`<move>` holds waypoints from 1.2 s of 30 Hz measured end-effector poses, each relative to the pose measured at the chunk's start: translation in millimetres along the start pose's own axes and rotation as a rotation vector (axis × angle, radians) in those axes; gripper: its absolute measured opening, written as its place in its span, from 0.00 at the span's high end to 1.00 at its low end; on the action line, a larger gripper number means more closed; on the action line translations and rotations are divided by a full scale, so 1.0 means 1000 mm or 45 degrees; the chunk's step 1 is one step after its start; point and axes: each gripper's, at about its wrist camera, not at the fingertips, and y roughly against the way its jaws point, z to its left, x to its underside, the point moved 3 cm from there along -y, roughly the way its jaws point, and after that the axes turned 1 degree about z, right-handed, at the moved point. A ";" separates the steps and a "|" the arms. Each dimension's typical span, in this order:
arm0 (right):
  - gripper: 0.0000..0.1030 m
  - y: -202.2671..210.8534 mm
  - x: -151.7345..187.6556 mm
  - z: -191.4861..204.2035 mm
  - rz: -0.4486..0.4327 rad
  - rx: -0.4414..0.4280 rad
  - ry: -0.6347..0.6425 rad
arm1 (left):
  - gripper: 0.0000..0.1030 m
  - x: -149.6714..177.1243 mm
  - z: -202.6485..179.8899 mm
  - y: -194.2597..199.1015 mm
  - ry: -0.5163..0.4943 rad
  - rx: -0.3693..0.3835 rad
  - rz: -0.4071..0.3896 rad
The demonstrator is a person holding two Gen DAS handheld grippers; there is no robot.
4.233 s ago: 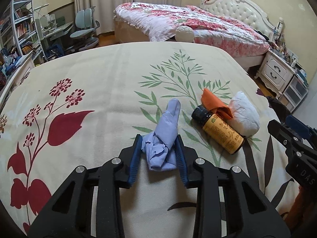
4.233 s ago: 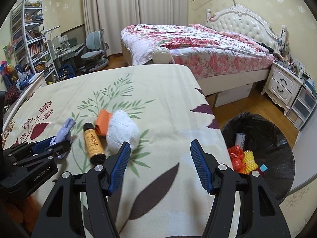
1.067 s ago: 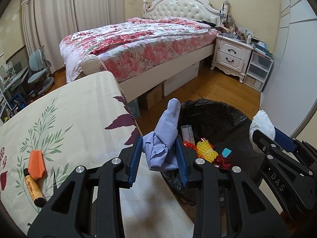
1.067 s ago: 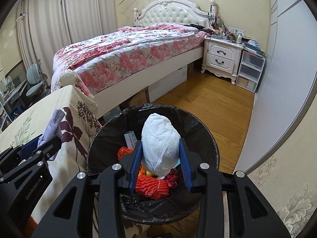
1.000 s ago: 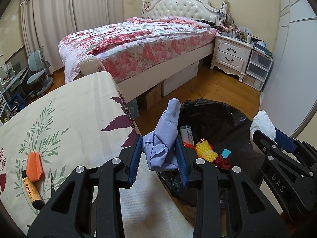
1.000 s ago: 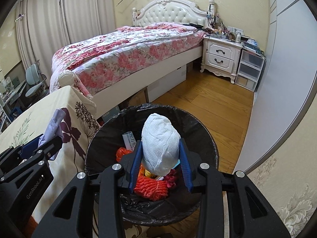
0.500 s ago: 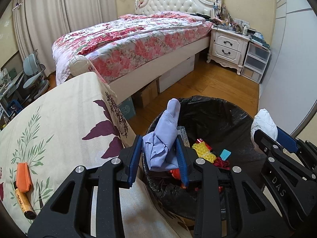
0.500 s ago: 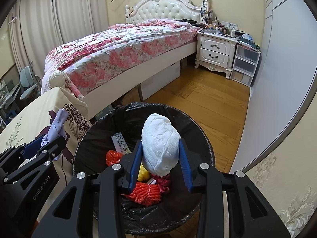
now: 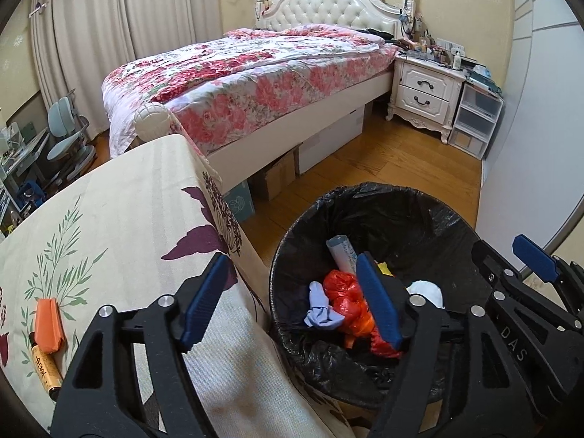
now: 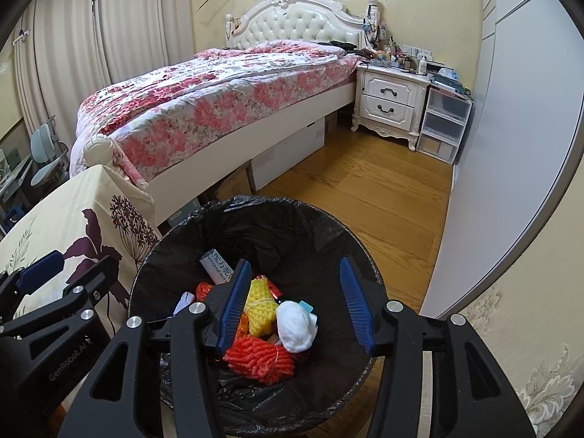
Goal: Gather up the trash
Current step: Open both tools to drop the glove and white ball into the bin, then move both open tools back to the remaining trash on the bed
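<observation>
Both grippers, left (image 9: 292, 297) and right (image 10: 294, 304), hang over the bin (image 10: 292, 219) with jaws spread (nothing between them); glove (image 9: 321, 314) and paper ball (image 10: 295, 325) lie inside.

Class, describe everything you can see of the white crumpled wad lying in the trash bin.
The white wad looks like crumpled tissue or paper, rounded and egg-shaped with a wrinkled surface. It lies loose in the black-lined trash bin on top of the other rubbish, leaning against a yellow knobbly piece and a red netted bundle, with a small turquoise scrap behind it. The right tool hangs open above it, not touching. From the left wrist view only its top shows.
</observation>
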 end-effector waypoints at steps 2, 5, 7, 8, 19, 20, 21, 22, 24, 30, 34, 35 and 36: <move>0.46 0.002 -0.001 0.001 -0.007 0.009 0.004 | 0.23 -0.001 0.004 0.003 0.001 -0.015 -0.011; 0.42 0.005 -0.001 0.001 -0.015 0.015 0.005 | 0.22 -0.001 0.008 0.009 -0.003 -0.056 -0.024; 0.40 0.007 -0.001 0.003 -0.021 0.014 0.006 | 0.19 0.000 0.012 0.012 -0.004 -0.086 -0.027; 0.39 0.008 -0.001 0.004 -0.022 0.012 0.009 | 0.19 0.000 0.014 0.015 0.000 -0.091 -0.030; 0.36 0.026 0.014 0.033 -0.010 -0.069 0.059 | 0.19 0.024 0.062 0.048 0.106 -0.155 -0.019; 0.36 0.027 0.015 0.038 -0.008 -0.078 0.068 | 0.19 0.027 0.066 0.051 0.115 -0.165 -0.016; 0.36 0.029 0.017 0.043 -0.006 -0.087 0.078 | 0.19 0.029 0.071 0.053 0.123 -0.172 -0.014; 0.36 0.030 0.019 0.047 -0.005 -0.095 0.088 | 0.19 0.033 0.076 0.056 0.134 -0.184 -0.012; 0.36 0.034 0.023 0.056 -0.004 -0.112 0.105 | 0.19 0.038 0.085 0.060 0.152 -0.201 -0.009; 0.36 0.045 0.026 0.072 -0.015 -0.141 0.148 | 0.19 0.056 0.113 0.072 0.212 -0.255 0.006; 0.35 0.047 0.027 0.076 -0.016 -0.149 0.156 | 0.19 0.067 0.137 0.077 0.264 -0.297 0.021; 0.35 0.048 0.027 0.078 -0.015 -0.154 0.158 | 0.19 0.070 0.143 0.077 0.283 -0.308 0.031; 0.35 0.048 0.028 0.080 -0.015 -0.158 0.162 | 0.19 0.073 0.149 0.077 0.298 -0.319 0.040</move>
